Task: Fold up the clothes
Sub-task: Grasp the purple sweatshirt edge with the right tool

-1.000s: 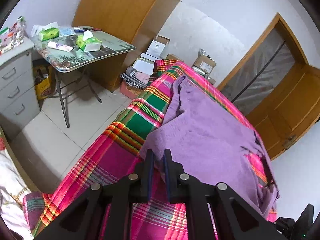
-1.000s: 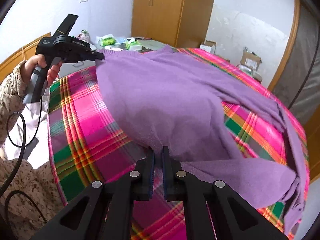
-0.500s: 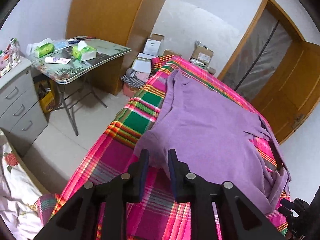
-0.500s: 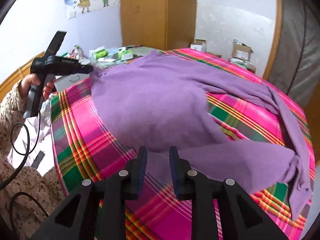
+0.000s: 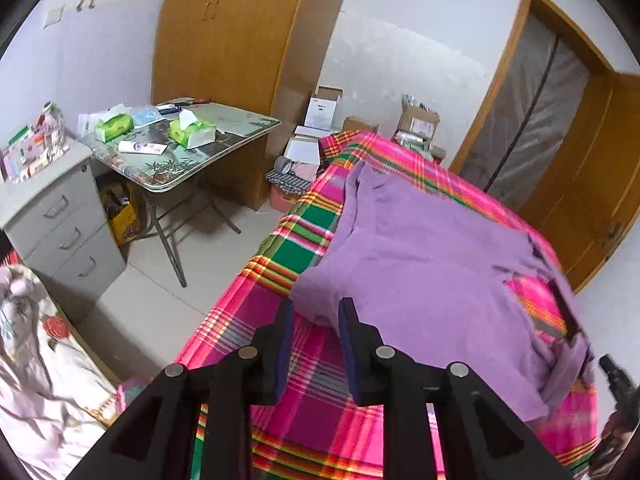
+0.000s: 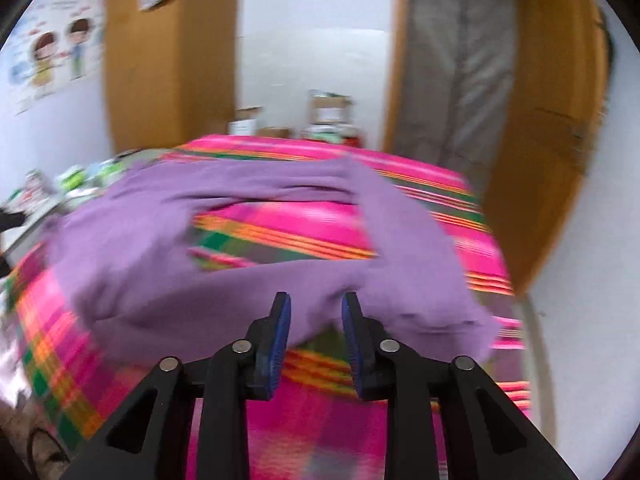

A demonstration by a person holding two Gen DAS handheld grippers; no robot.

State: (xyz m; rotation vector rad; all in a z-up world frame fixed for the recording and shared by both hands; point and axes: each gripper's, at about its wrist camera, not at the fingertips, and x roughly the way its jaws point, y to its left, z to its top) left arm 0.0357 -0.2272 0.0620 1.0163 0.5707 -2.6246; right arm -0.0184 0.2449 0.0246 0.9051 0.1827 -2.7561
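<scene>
A purple sweater (image 5: 420,264) lies spread on the pink, green and orange plaid bedcover (image 5: 320,396). My left gripper (image 5: 316,312) hovers over the sweater's near corner; its jaws are opening and the cloth lies below them, not pinched. In the blurred right wrist view the sweater (image 6: 248,280) lies with a sleeve folded across, showing the plaid cover (image 6: 304,412) through a gap. My right gripper (image 6: 316,308) is just above the near edge of the cloth, its jaws opening too, with nothing pressed between the pads.
A folding table (image 5: 192,160) with tissue packs stands left of the bed, beside a grey drawer unit (image 5: 60,216). Cardboard boxes (image 5: 324,112) sit at the bed's far end. A wooden wardrobe (image 5: 224,32) and a door (image 5: 592,168) line the walls.
Both grippers let go of the sweater and opened. The sweater dropped flat onto the bed. The right gripper swung sideways and rolled, so its view now faces the door; the left one rose a little.
</scene>
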